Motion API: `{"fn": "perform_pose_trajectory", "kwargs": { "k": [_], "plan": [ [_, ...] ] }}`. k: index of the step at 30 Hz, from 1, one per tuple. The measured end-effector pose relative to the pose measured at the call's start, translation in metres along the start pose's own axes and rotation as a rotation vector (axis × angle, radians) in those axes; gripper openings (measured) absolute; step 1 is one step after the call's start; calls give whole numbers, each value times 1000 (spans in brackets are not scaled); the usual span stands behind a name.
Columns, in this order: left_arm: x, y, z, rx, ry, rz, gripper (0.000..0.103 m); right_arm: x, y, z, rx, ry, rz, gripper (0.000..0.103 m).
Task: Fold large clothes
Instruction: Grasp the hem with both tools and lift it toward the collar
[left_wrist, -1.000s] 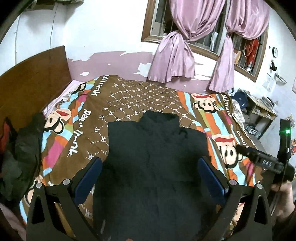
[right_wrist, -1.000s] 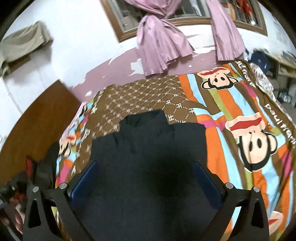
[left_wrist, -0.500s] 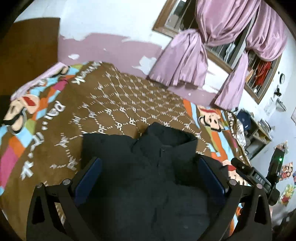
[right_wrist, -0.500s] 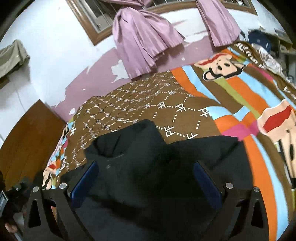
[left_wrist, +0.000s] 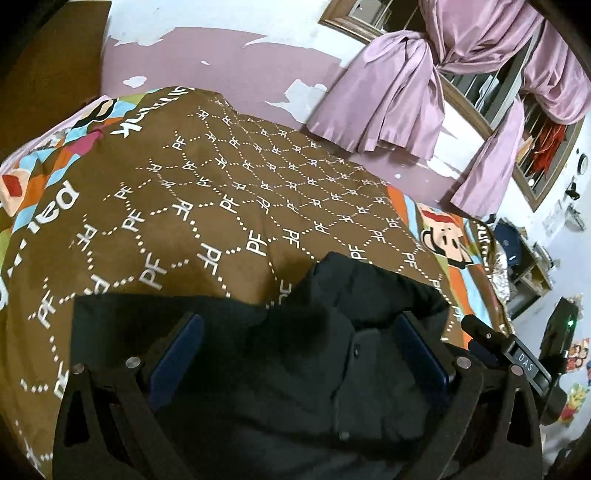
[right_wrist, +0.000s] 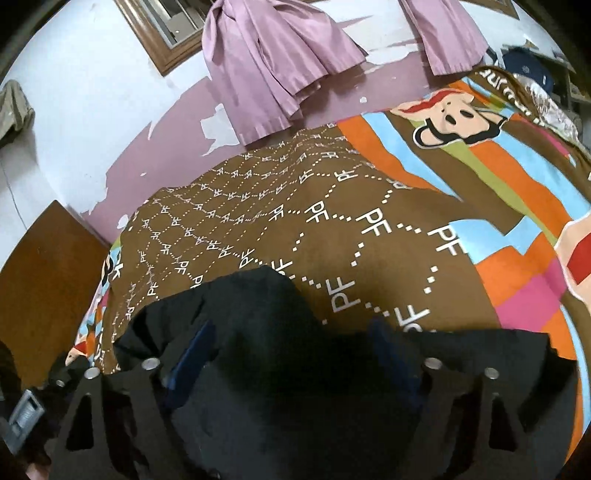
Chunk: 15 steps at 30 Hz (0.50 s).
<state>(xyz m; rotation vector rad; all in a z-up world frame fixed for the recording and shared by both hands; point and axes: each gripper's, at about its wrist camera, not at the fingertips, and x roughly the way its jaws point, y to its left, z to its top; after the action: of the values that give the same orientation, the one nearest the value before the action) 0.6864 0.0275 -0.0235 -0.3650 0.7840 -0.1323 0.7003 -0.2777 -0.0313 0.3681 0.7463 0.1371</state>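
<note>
Black jacket (left_wrist: 295, 369) spread on the bed's patterned cover (left_wrist: 221, 192).
Left gripper (left_wrist: 299, 354) hangs over it with jaws wide; right gripper (right_wrist: 291, 354) has jaws just narrowing, fabric between them, not yet pinched.

The left black two-finger gripper (left_wrist: 297, 352) had matte angular arms with triangular cut-outs, round silver screws at the pivots and flat dark blue pads (left_wrist: 173, 356). The right black two-finger gripper (right_wrist: 291, 363) matched it, and its side, seen from the left camera, carried a small "DAS" label and a green light.
</note>
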Motion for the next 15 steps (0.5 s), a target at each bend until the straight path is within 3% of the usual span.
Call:
{"fn": "perform_pose_trajectory", "kwargs": {
  "k": [3, 5, 9, 11, 12, 13, 15],
  "plan": [
    [20, -3, 3, 1, 16, 13, 93, 6, 1, 0, 7, 10, 13, 71],
    [31, -5, 3, 11, 29, 16, 83, 6, 2, -2, 7, 9, 18, 67],
    [42, -8, 5, -8, 36, -21, 78, 11, 3, -4, 19, 12, 37, 60],
    [45, -10, 7, -15, 28, -28, 71, 14, 3, -5, 17, 22, 41, 41],
    [46, -12, 8, -14, 27, -22, 67, 16, 3, -6, 11, 29, 32, 25],
    [49, -14, 9, -10, 33, -15, 58, 17, 2, -8, -5, 39, 8, 16],
    [54, -17, 10, 6, 53, -7, 27, 13, 3, -12, -32, 37, 2, 12]
  ]
}}
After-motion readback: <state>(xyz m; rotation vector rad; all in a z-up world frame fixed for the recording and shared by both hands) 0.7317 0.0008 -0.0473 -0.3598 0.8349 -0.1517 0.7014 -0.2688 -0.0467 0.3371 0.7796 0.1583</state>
